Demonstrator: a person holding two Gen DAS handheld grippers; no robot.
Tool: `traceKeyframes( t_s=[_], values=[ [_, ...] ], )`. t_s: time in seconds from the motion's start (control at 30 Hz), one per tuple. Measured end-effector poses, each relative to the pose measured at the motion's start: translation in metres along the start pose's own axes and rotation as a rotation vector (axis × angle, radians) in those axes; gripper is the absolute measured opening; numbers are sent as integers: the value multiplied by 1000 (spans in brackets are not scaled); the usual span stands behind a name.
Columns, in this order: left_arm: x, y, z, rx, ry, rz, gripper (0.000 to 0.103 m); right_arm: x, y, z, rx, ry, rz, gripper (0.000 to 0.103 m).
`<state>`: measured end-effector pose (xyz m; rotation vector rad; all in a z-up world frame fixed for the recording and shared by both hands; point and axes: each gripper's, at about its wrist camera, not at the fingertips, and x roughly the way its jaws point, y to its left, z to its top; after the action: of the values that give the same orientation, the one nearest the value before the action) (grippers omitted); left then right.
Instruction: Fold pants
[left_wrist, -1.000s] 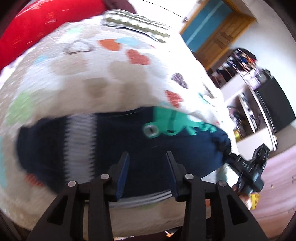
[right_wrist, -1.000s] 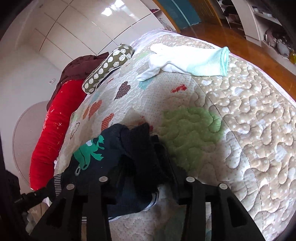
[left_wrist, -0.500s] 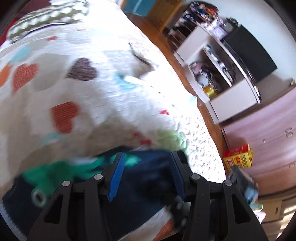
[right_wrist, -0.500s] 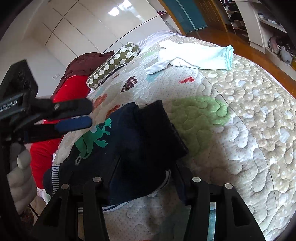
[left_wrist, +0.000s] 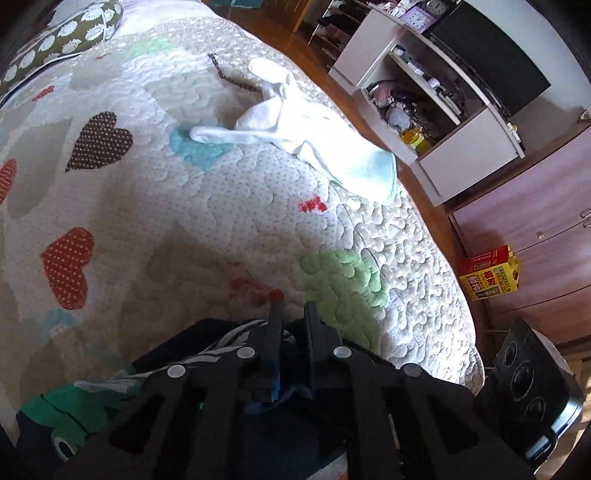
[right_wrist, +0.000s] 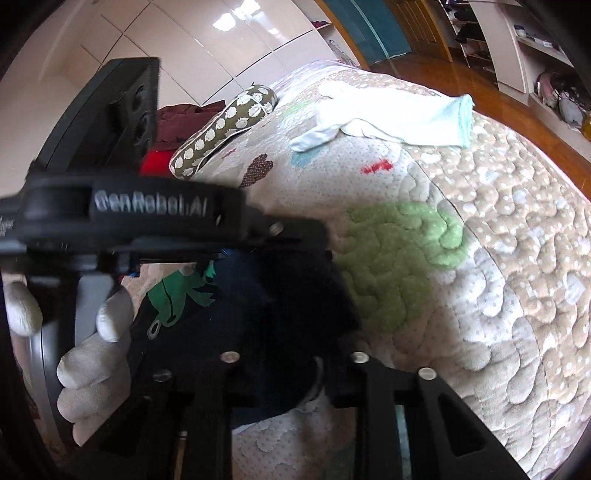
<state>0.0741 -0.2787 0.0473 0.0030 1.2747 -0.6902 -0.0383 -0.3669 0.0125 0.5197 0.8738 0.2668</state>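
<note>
Left wrist view first: my left gripper (left_wrist: 291, 314) has its jaws nearly together, clamped on a bunched edge of the navy pants (left_wrist: 177, 354) with the green frog print, low on the quilted bed (left_wrist: 258, 206). Over on the right wrist view, the right gripper (right_wrist: 291, 354) has dark cloth filling the gap between its jaws, so I read it as grasping the pants too, though the tips are buried in fabric. The left gripper crosses that view just above the garment, gloved hand (right_wrist: 88, 354) on its handle. Both grips sit close together on one end, and that's my worry: pull them apart unevenly and the thick bunch slips out, or the fold goes crooked. A white garment (left_wrist: 314, 140) lies well apart, no threat.
</note>
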Motion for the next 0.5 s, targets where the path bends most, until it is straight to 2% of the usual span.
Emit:
traceKeyframes(
  t_s=[0.17, 0.23, 0.3, 0.37, 0.4, 0.43, 0.5],
  values=[
    [-71, 19, -27, -28, -165, -1, 10, -10, 35, 9, -72, -23, 51, 22],
    [-95, 39, -49, -72, -229, 1, 10, -6, 57, 8, -110, -2, 100, 22],
    [-112, 66, -75, -160, -278, 12, 12, 4, 78, 2, -147, 33, 155, 24],
    [-122, 97, -106, -254, -289, 31, 25, 23, 101, -12, -199, 98, 187, 33],
    [-126, 113, -125, -298, -292, 42, 26, 36, 108, -18, -216, 148, 199, 48],
    [-133, 124, -140, -328, -298, 54, 27, 48, 113, -26, -224, 195, 203, 55],
    [-150, 140, -170, -370, -325, 85, 34, 66, 121, -41, -243, 258, 189, 55]
  ],
)
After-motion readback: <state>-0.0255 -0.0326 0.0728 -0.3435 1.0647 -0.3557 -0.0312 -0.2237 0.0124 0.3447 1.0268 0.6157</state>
